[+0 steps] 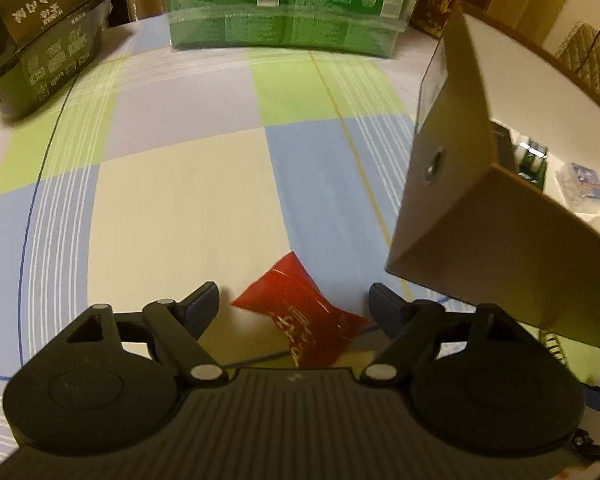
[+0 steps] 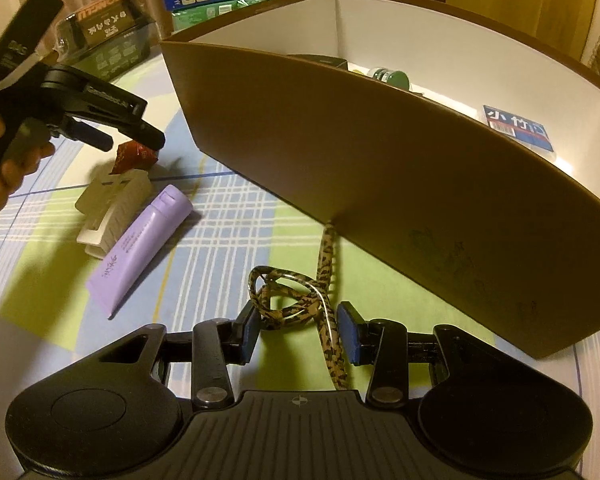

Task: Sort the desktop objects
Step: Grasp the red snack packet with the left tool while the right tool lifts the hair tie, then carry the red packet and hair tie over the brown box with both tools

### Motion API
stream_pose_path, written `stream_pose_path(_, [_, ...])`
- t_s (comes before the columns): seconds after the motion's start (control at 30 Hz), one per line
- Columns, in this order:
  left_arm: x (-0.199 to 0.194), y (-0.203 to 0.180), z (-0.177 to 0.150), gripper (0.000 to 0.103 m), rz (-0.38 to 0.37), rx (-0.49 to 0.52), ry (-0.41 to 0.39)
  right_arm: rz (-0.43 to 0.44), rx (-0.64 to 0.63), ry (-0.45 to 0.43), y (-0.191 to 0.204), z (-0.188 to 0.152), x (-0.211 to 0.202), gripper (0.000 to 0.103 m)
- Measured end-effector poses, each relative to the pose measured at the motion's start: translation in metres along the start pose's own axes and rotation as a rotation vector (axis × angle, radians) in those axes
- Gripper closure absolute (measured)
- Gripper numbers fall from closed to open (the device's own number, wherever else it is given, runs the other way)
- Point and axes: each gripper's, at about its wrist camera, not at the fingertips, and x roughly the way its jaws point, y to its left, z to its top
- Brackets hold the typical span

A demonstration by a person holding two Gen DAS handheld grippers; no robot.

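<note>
A red sachet (image 1: 304, 314) lies on the checked tablecloth (image 1: 180, 184) between the fingers of my left gripper (image 1: 294, 302). That gripper is open and its pads stand just off the sachet's corners. In the right wrist view the left gripper (image 2: 130, 142) hangs over the same sachet (image 2: 134, 156), held by a person's hand (image 2: 4, 168). My right gripper (image 2: 298, 332) is shut on a bunched leopard-print cord (image 2: 296, 300), whose far end runs up to the wall of the brown box (image 2: 380, 160). The box (image 1: 480, 220) stands right of the sachet.
A purple tube (image 2: 140, 244) and a white clip (image 2: 108, 208) lie left of the cord. Inside the box are a green bottle (image 2: 392, 76) and a blue-labelled packet (image 2: 516, 124). Green packs (image 1: 284, 16) and a dark package (image 1: 40, 40) line the table's far side.
</note>
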Motion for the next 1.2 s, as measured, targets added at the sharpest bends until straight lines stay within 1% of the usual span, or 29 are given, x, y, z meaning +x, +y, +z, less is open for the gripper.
stream_pose_path(0.03, [0.003,0.001,0.0,0.032,0.005,0.01,0.006,-0.001,0.002,0.0,0.0,0.0,0.0,0.064])
stream_pose_path(0.07, [0.005,0.002,0.0,0.038,0.007,0.018,0.015,-0.001,0.004,0.0,0.0,0.0,-0.001,0.064])
stream_pose_path(0.1, [0.008,0.005,-0.001,0.048,0.007,0.023,0.025,-0.001,0.005,0.0,-0.001,0.0,-0.001,0.064])
stream_pose_path(0.13, [0.008,0.008,-0.003,0.052,0.009,0.025,0.024,-0.001,0.006,0.0,-0.001,-0.001,0.0,0.064])
stream_pose_path(0.17, [0.007,0.011,-0.004,0.054,0.013,0.033,0.018,-0.002,0.005,0.001,-0.001,-0.001,0.0,0.064])
stream_pose_path(0.3, [0.002,0.03,-0.01,0.059,0.023,0.05,0.013,-0.004,0.005,0.005,-0.001,0.0,-0.001,0.064])
stream_pose_path(0.43, [-0.006,0.045,-0.027,0.06,0.047,0.095,0.005,-0.006,0.002,0.009,0.0,0.001,0.001,0.064])
stream_pose_path(0.47, [-0.009,0.048,-0.032,0.06,0.074,0.065,0.003,-0.007,0.001,0.01,0.0,0.002,0.001,0.064])
stream_pose_path(0.5, [-0.012,0.051,-0.038,0.061,0.078,0.063,0.006,-0.007,0.001,0.011,0.0,0.002,0.002,0.064])
stream_pose_path(0.6, [-0.02,0.051,-0.056,0.061,0.119,0.099,0.015,-0.01,-0.005,0.013,0.002,0.003,0.004,0.064])
stream_pose_path(0.7, [-0.031,0.056,-0.076,0.062,0.096,0.061,0.031,-0.02,-0.019,0.014,0.005,0.004,0.006,0.063])
stream_pose_path(0.83, [-0.046,0.058,-0.099,0.062,0.091,0.029,0.04,-0.038,-0.046,0.011,0.011,0.007,0.01,0.063])
stream_pose_path(1.2, [-0.065,0.042,-0.133,0.062,0.074,0.039,0.064,-0.059,-0.104,0.011,0.021,0.012,0.017,0.064])
